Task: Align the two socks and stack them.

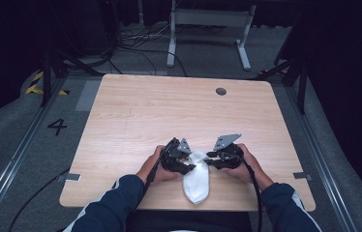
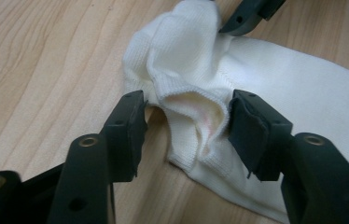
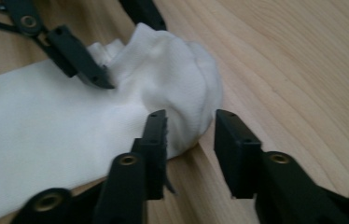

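A white sock (image 1: 196, 181) lies lengthwise near the table's front edge, with its bunched cuff end farthest from me. My left gripper (image 1: 191, 164) reaches that end from the left and my right gripper (image 1: 209, 159) from the right. In the left gripper view the sock's cuff (image 2: 186, 70) stands puckered up. The left gripper (image 2: 186, 109) is open, and its jaws straddle the folded cuff rim. In the right gripper view the right gripper (image 3: 190, 121) is open too. The rounded edge of the sock (image 3: 182, 88) pokes between its jaws.
The wooden table (image 1: 135, 111) has a round cable hole (image 1: 221, 91) at the far right. Both forearms in dark sleeves come in over the front edge. Beyond the table are cables and a white desk frame (image 1: 208, 19) on grey floor.
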### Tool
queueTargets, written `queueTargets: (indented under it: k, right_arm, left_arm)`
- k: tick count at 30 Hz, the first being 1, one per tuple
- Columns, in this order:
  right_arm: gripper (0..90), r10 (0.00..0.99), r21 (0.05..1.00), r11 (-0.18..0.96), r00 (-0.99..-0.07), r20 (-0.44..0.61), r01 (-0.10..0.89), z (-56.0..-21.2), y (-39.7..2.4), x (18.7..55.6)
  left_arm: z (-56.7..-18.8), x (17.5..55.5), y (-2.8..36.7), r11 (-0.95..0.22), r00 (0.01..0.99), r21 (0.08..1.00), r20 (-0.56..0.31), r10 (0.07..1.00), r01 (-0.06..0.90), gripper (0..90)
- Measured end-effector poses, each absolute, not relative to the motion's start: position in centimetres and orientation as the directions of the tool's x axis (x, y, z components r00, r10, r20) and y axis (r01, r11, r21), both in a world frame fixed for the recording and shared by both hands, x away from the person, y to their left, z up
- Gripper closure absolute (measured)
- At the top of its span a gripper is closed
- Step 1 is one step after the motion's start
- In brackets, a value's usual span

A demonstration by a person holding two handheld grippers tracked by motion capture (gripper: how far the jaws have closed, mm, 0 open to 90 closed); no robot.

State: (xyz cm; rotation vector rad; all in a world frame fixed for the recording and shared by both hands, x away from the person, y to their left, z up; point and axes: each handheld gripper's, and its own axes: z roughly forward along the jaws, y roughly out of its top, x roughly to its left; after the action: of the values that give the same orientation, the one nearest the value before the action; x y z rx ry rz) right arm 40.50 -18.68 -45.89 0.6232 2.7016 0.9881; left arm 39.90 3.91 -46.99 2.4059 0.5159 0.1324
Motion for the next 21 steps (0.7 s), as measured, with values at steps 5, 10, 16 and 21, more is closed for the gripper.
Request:
queueTargets:
  k: [5, 10, 16, 21]
  right_arm:
    - [52.6, 0.498, 0.661, 0.661, -0.867, -0.032, 0.355, -45.9, -18.9, 41.0]
    - [47.2, 0.517, 0.649, 0.656, -0.856, -0.012, 0.387, -46.6, -17.9, 41.9]
    - [50.4, 0.519, 0.644, 0.647, -0.854, 0.021, 0.409, -46.8, -17.6, 42.2]
    - [51.3, 0.496, 0.637, 0.666, -0.868, 0.010, 0.388, -46.6, -17.5, 42.0]
  left_arm:
    - [-47.0, 40.0, 4.0, -0.701, 0.918, 0.630, -0.048, 0.392, 0.333, 48.6]
    - [-46.8, 40.3, 4.2, -0.689, 0.912, 0.638, -0.049, 0.408, 0.343, 33.5]
    - [-46.3, 41.3, 4.8, -0.644, 0.884, 0.661, -0.063, 0.463, 0.385, 29.9]
    - [-46.6, 41.8, 4.6, -0.650, 0.886, 0.656, -0.065, 0.458, 0.384, 32.4]
